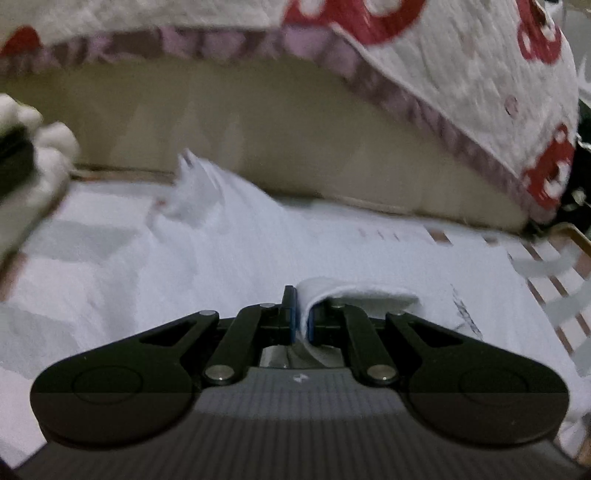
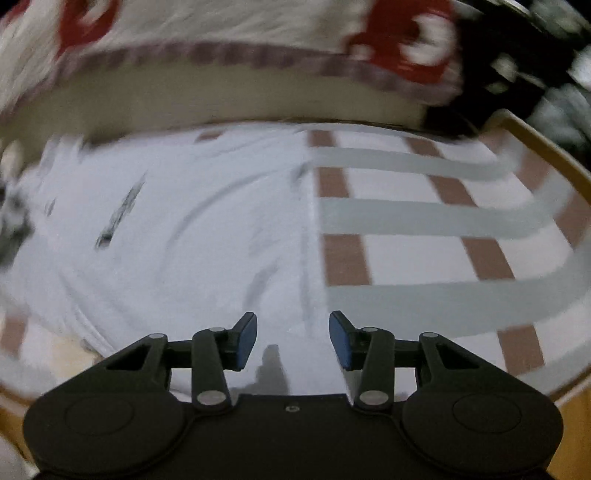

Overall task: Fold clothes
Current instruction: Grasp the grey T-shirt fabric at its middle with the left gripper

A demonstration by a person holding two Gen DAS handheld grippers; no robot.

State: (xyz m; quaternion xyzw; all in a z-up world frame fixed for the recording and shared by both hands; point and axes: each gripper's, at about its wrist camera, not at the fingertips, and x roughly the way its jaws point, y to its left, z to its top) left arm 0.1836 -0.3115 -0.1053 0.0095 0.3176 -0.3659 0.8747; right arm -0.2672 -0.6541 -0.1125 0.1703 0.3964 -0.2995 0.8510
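Left gripper [image 1: 301,314]: matte black linkage arms, silver pivot pins, thin blue pads, two round black housings flanking a grey ribbed body with a tiny white mark. Right gripper [image 2: 293,339]: same black arms and silver pins, blue pads [image 2: 246,341], one small screw centred on its black body.

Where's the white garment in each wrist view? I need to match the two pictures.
Left wrist: the white garment fills the middle, a fold of it pinched in the shut left gripper.
Right wrist: it covers the left and centre, under the open right gripper.
Shared landmark: the red-and-white quilt along the top.
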